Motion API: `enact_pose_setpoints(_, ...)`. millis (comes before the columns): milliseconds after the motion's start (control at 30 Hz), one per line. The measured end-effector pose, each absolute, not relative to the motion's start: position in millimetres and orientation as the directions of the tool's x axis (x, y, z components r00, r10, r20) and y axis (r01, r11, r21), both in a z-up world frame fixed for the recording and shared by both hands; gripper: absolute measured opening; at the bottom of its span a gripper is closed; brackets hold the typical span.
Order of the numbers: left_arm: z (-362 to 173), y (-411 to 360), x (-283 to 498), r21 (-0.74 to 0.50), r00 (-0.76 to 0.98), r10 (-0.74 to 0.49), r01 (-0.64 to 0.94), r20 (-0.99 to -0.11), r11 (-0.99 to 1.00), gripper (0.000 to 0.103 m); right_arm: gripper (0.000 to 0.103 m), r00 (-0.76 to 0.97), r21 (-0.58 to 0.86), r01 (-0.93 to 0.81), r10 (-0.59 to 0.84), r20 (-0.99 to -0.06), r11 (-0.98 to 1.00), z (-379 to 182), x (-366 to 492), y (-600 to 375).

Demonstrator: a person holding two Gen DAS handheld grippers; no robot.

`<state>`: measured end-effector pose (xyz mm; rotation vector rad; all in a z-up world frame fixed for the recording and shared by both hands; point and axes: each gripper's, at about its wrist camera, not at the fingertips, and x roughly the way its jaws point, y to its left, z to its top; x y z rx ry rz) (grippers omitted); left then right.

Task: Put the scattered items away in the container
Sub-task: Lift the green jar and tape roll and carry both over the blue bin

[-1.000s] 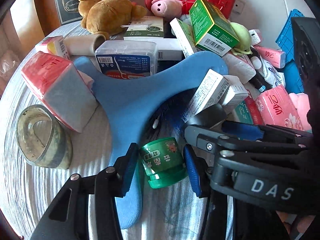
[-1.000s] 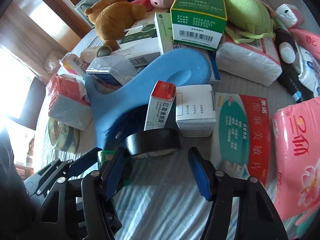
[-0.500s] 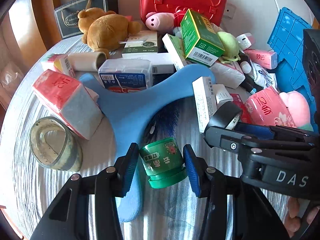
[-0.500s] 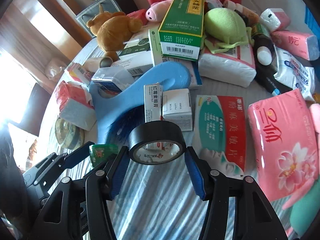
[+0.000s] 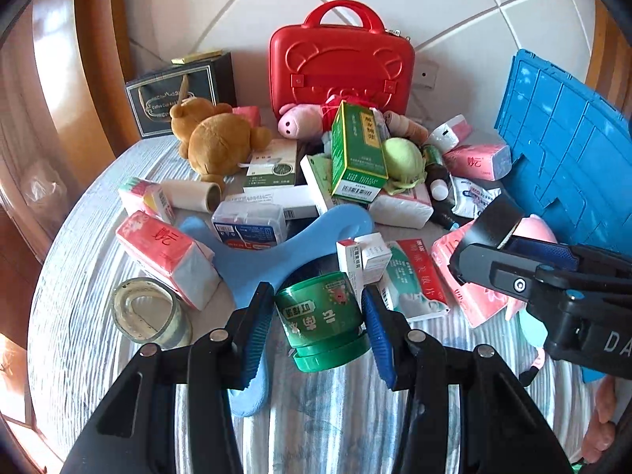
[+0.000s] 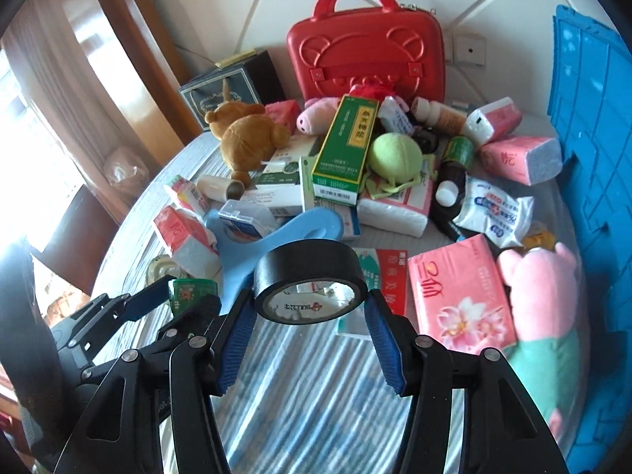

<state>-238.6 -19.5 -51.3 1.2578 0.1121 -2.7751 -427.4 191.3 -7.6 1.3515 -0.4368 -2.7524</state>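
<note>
Left gripper [image 5: 318, 318], bottom centre of the left wrist view, is clenching a small green plastic jar with a wider lid and a printed label [image 5: 322, 320]; both blue pads are pressing its sides and the jar is hanging clear of the striped cloth-covered surface [image 5: 79, 316].

Right gripper [image 6: 310, 312], bottom centre of the right wrist view, is grasping a black roll of electrical tape with a white printed core [image 6: 310, 276], a pad on each flank, the roll's opening facing the camera. The same roll is showing at right in the left wrist view, between the other gripper's fingers.

The pile is sitting across the middle of both views: a light blue flat foam piece [image 5: 260, 260], a brown plush bear [image 5: 217, 138] at upper left, a green tall carton with a yellow panel [image 6: 347, 146] tilting on white boxes, a lime-green soft ball [image 6: 395, 154] just beside it, and pink tissue packs [image 6: 458, 296] at right. A red hard case with a handle [image 6: 365, 55] is standing upright against the tiled wall at top centre. The blue ribbed plastic container [image 5: 565, 150] is occupying the right edge of both frames, well apart from the jar. A roll of clear tape [image 5: 148, 314] is resting at lower left.
</note>
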Motion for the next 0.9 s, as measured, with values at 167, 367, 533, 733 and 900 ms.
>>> enact_pose_setpoints(167, -18.3, 0.9, -224.3, -0.005, -0.696, -0.088, 0.13, -0.713, -0.991, 0.045, 0.056, -0.665, 0.236, -0.065, -0.135, -0.734, -0.97, 25.4, -396.3, 205.9)
enact_pose_setpoints(367, 14.7, 20.6, -210.2, 0.01, -0.736, -0.106, 0.133, -0.669, -0.991, 0.045, 0.056, -0.709, 0.183, -0.061, -0.087, -0.7, -0.981, 57.4, -363.1, 219.7)
enact_pose_setpoints(533, 41.5, 37.4, -202.4, 0.005, -0.782, -0.057, 0.068, -0.621, -0.998, 0.045, 0.056, -0.747, 0.141, -0.112, -0.01, -0.664, -0.984, 84.9, -332.4, 226.9)
enact_pose_setpoints(733, 81.7, 68.6, -195.7, 0.013, -0.826, 0.032, -0.047, -0.563, -0.999, 0.045, 0.056, -0.764, 0.08, -0.212, 0.114, -0.635, -0.974, 127.4, -297.3, 238.3)
enact_pose_setpoints(900, 118.0, 108.3, -190.5, 0.036, -0.85, 0.096, -0.134, -0.518, -0.99, 0.045, 0.056, -0.775, 0.054, -0.272, 0.186, -0.605, -0.961, 162.8, -265.4, 256.4)
